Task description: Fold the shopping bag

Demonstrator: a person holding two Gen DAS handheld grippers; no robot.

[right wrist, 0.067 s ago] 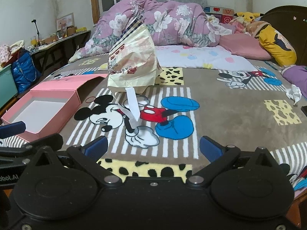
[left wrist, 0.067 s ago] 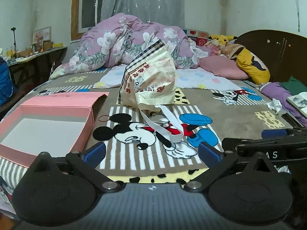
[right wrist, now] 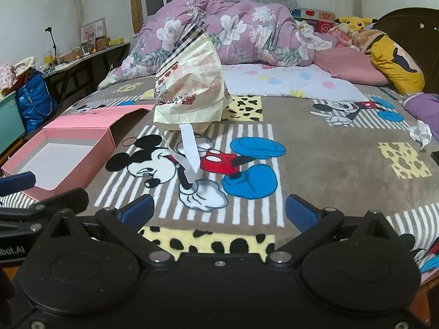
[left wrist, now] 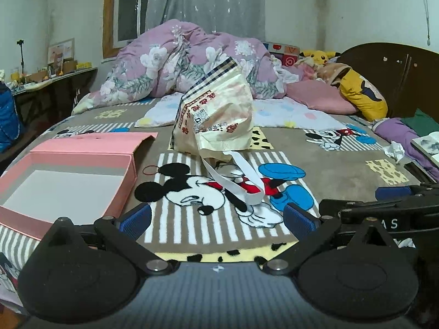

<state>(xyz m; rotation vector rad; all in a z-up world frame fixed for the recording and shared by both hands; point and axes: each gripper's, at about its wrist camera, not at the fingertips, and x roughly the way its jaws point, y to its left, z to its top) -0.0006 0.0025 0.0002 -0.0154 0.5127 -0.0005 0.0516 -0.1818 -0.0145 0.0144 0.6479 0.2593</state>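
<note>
Bag (left wrist: 216,115) stands crumpled on the bed (left wrist: 343,164), its white handles (left wrist: 241,181) trailing forward, right of a pink box (left wrist: 65,183). Left gripper (left wrist: 216,219) and right gripper (right wrist: 219,211) have fingers spread, holding nothing.

Legible markings: "A S" in white on the black right gripper (left wrist: 395,211) body, "bot.AI" on the left gripper (right wrist: 16,249) body, while red characters (unreadable) and a QR-like code mark the shopping bag (left wrist: 216,115).
</note>
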